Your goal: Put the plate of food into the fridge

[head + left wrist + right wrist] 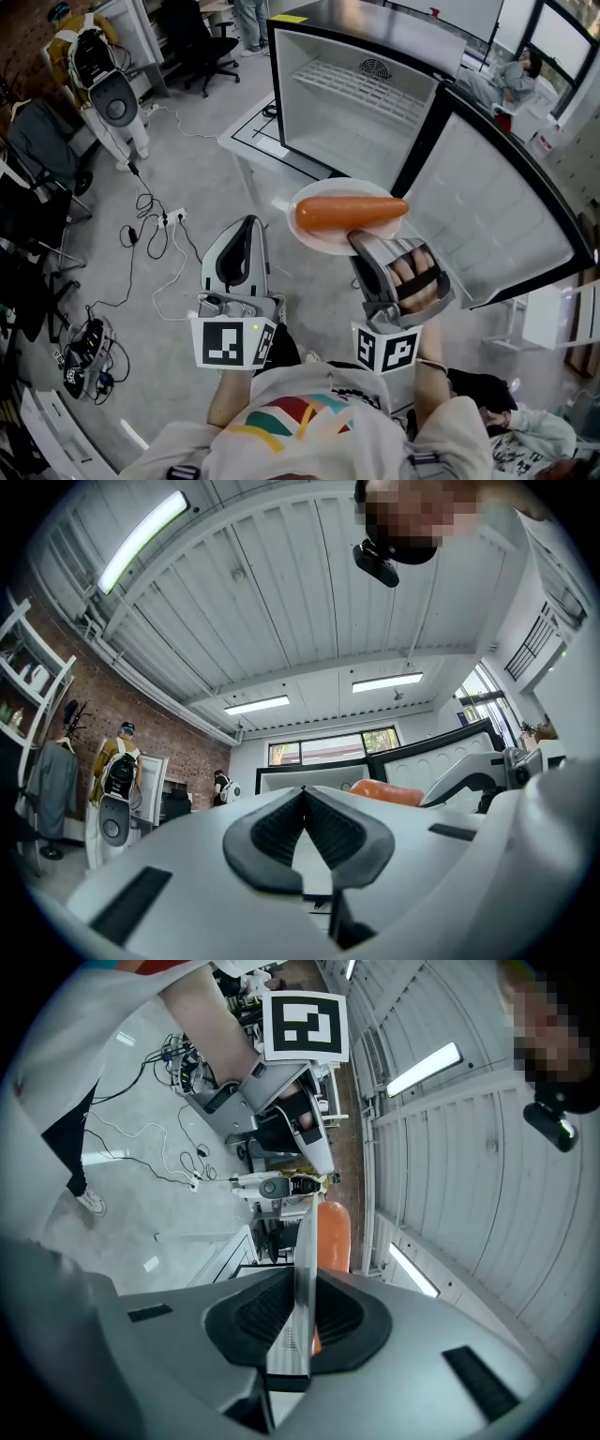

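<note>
The plate (326, 247), pinched by the right gripper (360, 243) while the left gripper's (247, 223) fingers are closed on nothing, should be kept level into the fridge (361, 86).

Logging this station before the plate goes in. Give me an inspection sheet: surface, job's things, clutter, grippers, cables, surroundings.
Surface: wire shelf inside the fridge, nothing seen on it.
Job's things: white plate carrying orange food, held in front of the fridge; fridge door open.
Clutter: nothing seen.
Grippers: right gripper shut on the plate's rim; left gripper shut, empty.
Cables: loose cables and a power strip on the floor, left.
Surroundings: office chair, white machine.
</note>
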`<action>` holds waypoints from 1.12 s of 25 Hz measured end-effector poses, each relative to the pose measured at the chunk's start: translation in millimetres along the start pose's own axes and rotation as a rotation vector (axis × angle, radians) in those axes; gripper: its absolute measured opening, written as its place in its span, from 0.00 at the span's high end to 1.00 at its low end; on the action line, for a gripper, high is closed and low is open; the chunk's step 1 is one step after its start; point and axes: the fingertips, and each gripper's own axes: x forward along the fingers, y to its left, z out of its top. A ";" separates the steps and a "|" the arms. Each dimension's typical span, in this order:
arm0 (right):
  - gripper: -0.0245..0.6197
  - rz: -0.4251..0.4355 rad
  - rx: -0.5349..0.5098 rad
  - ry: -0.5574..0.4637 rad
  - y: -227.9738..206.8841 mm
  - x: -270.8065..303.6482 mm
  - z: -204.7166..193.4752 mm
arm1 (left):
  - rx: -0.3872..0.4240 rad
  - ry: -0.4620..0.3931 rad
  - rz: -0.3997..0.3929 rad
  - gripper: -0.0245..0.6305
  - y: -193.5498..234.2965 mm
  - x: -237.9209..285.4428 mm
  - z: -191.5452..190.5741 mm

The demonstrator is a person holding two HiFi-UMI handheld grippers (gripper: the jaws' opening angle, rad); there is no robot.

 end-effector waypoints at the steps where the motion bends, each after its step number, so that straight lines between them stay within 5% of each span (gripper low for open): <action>1: 0.90 0.002 0.001 0.012 0.0 5.8 -2.3 | -0.004 0.001 -0.012 0.95 2.6 6.9 -2.5; 17: 0.90 0.016 0.032 0.157 -4.4 144.9 -31.7 | -0.033 0.010 -0.151 0.95 82.9 141.0 -36.7; 28: 0.90 -0.053 0.007 0.285 -35.2 259.3 -59.9 | -0.046 -0.023 -0.310 0.95 132.8 260.0 -55.0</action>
